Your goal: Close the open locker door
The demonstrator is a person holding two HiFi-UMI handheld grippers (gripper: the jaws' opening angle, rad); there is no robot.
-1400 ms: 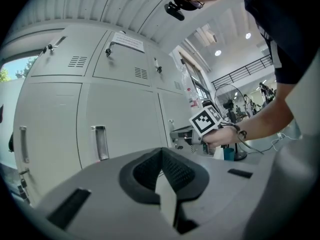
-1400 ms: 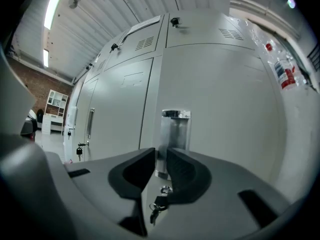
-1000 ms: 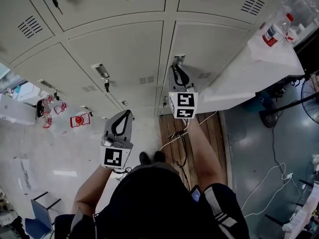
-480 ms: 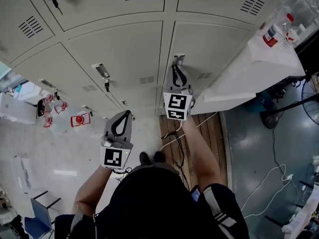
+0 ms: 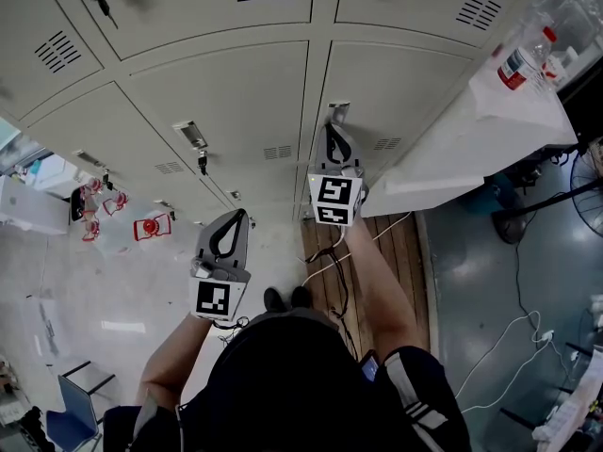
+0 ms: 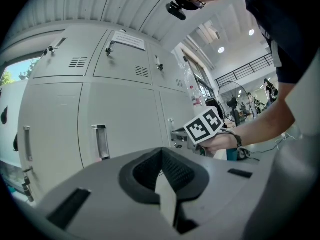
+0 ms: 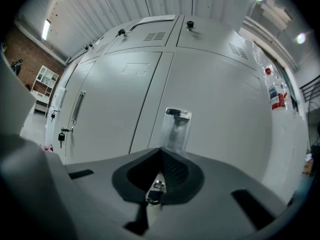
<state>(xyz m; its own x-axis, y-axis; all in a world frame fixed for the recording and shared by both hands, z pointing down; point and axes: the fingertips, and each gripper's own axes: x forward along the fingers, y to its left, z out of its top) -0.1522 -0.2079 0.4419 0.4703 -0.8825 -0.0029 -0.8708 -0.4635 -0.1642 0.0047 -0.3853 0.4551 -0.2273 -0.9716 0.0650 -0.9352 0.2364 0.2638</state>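
A wall of grey lockers fills the top of the head view. The locker door [image 5: 405, 88] with the metal handle [image 5: 336, 111] lies level with its neighbours. My right gripper [image 5: 332, 130] points at this door just below the handle, its jaws shut and empty. In the right gripper view the handle [image 7: 176, 126] stands right above the shut jaws [image 7: 160, 151], and a small key in a lock [image 7: 156, 188] shows behind them. My left gripper [image 5: 239, 217] hangs lower and to the left, away from the lockers, also shut and empty [image 6: 161, 153].
A white table [image 5: 490, 130] with a bottle [image 5: 513, 62] stands to the right of the lockers. A wooden pallet [image 5: 382, 243] and cables [image 5: 513, 332] lie on the floor. Keys [image 5: 202, 163] hang from other doors. Red items [image 5: 151, 226] lie at the left.
My right gripper has shifted slightly to the left in front of the handle. The left gripper has stayed where it was.
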